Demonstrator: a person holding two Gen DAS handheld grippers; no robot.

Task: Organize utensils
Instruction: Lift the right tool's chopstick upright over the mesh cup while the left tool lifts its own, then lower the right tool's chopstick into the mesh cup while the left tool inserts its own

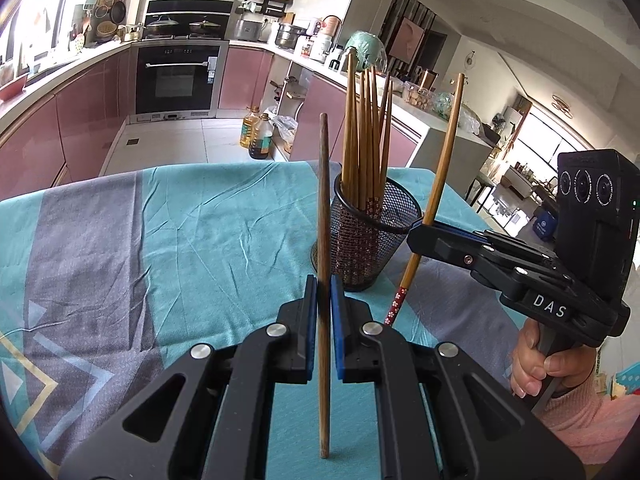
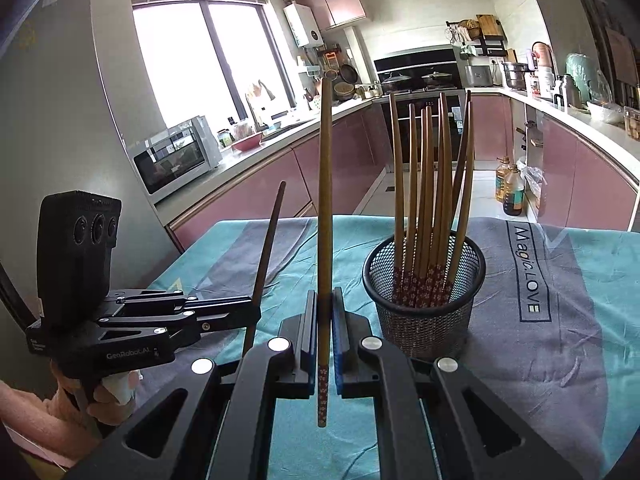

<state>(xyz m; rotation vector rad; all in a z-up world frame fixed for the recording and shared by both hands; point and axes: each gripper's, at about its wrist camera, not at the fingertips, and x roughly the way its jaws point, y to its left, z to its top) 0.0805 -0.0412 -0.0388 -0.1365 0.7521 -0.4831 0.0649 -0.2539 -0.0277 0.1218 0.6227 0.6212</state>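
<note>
Both grippers hold chopsticks upright beside the mesh holder (image 2: 425, 292).
Left gripper (image 1: 324, 300) clamped on dark chopstick (image 1: 323, 208); right gripper (image 2: 325, 312) clamped on floral-tipped chopstick (image 2: 325, 184), above the bench (image 1: 180, 232).

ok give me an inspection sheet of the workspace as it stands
surface: wrinkled teal and grey cloth covers the table
job's things: mesh holder upright with about eight chopsticks; dark chopstick and floral-tipped chopstick still outside it
clutter: nothing seen on the cloth
grippers: left gripper shut on dark chopstick; right gripper shut on floral-tipped chopstick
cables: nothing seen
surroundings: kitchen, oven, oil bottles on floor
</note>
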